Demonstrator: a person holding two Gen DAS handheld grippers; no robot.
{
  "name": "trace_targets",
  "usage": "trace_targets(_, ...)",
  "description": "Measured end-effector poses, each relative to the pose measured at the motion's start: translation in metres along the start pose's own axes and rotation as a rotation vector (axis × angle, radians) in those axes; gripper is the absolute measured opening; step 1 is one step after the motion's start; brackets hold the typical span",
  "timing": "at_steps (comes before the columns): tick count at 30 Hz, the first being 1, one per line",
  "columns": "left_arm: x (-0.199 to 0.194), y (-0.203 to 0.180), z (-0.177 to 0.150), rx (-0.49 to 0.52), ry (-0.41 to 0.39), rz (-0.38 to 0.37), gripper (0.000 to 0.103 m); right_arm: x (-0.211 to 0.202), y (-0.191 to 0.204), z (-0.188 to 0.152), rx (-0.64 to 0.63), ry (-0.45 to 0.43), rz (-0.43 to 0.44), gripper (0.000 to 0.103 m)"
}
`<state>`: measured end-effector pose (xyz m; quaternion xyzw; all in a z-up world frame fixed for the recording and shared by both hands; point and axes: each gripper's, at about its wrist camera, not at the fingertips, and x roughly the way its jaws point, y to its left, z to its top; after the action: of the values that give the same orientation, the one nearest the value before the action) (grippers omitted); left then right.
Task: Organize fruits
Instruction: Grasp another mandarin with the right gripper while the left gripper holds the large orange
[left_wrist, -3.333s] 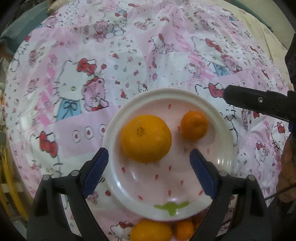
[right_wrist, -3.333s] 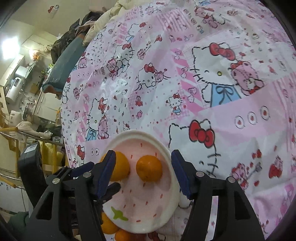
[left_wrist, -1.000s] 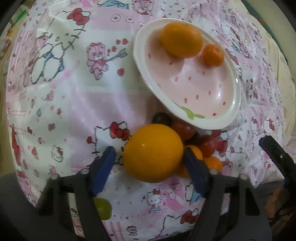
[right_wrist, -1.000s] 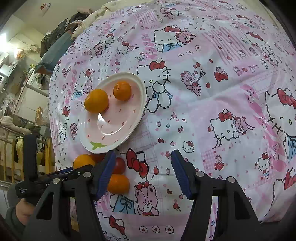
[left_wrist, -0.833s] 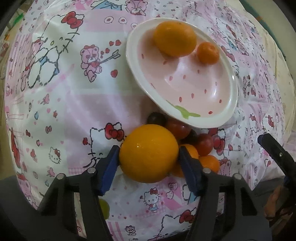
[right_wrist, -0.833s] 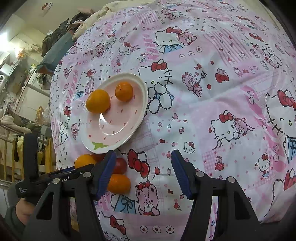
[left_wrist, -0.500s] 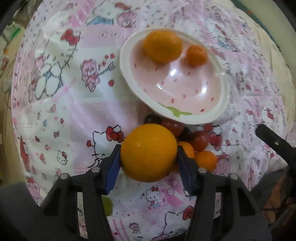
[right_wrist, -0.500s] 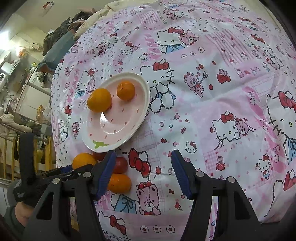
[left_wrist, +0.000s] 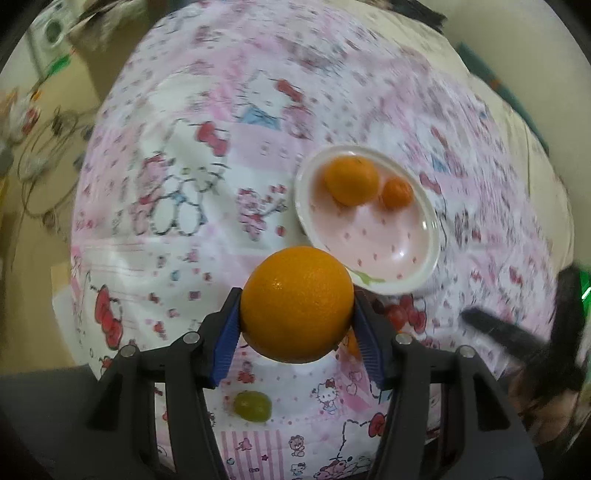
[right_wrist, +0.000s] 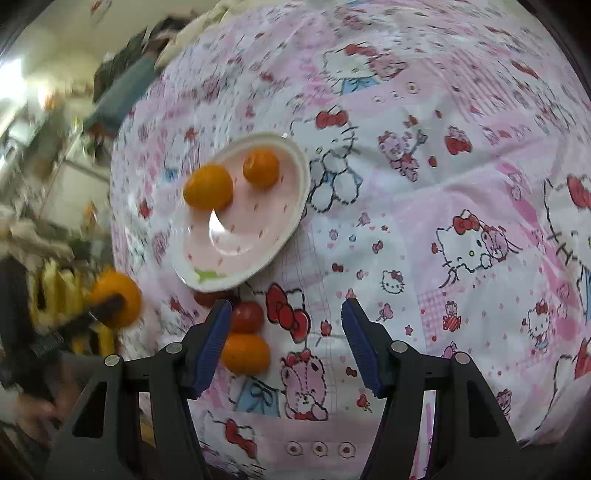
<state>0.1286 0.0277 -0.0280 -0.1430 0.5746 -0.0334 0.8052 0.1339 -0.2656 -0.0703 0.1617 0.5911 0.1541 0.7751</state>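
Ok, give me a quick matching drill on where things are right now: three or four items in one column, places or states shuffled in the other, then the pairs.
Items:
1. big orange
2. small tangerine
3. green grape
4. right gripper

Places or states:
A. loose on the cloth, nearest the camera in the left wrist view
B. open, nothing between its fingers
C. on the plate
D. clamped in the left gripper

Pairs: 1-D, 2-C, 3-A, 4-B
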Motion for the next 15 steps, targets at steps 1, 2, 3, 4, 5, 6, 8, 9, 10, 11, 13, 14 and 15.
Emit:
trace_targets(1,-0.002,0.007,0.002,-0.03,0.0,-0.007,0.053,0.006,0.005,-0.002,-0.039,0.03,-0.038,0.064)
trace_targets(2,-0.003,0.01,0.002,-0.045,-0.001,-0.007,0.053,0.012,0.008,-0.004,-0.06,0.056,-0.047,0.063)
trace_targets(3,-0.003,0.013,0.002,-0.058,-0.001,-0.004,0.053,0.017,0.01,-0.006,-0.073,0.084,-0.04,0.062)
trace_targets(4,-0.002,0.015,0.003,-0.069,0.002,-0.002,0.053,0.022,0.015,-0.009,-0.096,0.111,-0.039,0.06)
trace_targets(5,-0.002,0.016,0.002,-0.073,0.005,-0.005,0.053,0.027,0.019,-0.012,-0.122,0.131,-0.037,0.06)
trace_targets(6,-0.002,0.016,0.003,-0.077,0.008,-0.014,0.053,0.031,0.024,-0.015,-0.146,0.152,-0.027,0.06)
trace_targets(8,-0.003,0.015,0.002,-0.07,0.008,-0.021,0.053,0.038,0.035,-0.019,-0.195,0.181,-0.005,0.06)
trace_targets(9,-0.003,0.014,0.002,-0.065,0.006,-0.021,0.053,0.042,0.042,-0.022,-0.234,0.189,-0.006,0.06)
trace_targets(10,-0.003,0.012,0.002,-0.058,0.005,-0.021,0.053,0.045,0.049,-0.025,-0.271,0.197,-0.017,0.06)
trace_targets(11,-0.003,0.011,0.002,-0.056,0.006,-0.024,0.053,0.048,0.053,-0.026,-0.3,0.204,-0.032,0.06)
trace_targets(13,-0.002,0.009,0.001,-0.049,0.011,-0.026,0.053,0.059,0.063,-0.03,-0.375,0.226,-0.079,0.06)
trace_targets(14,-0.002,0.009,0.001,-0.048,0.012,-0.025,0.053,0.064,0.066,-0.031,-0.396,0.24,-0.083,0.06)
trace_targets(15,-0.001,0.008,0.001,-0.046,0.012,-0.022,0.053,0.069,0.068,-0.032,-0.409,0.252,-0.085,0.06)
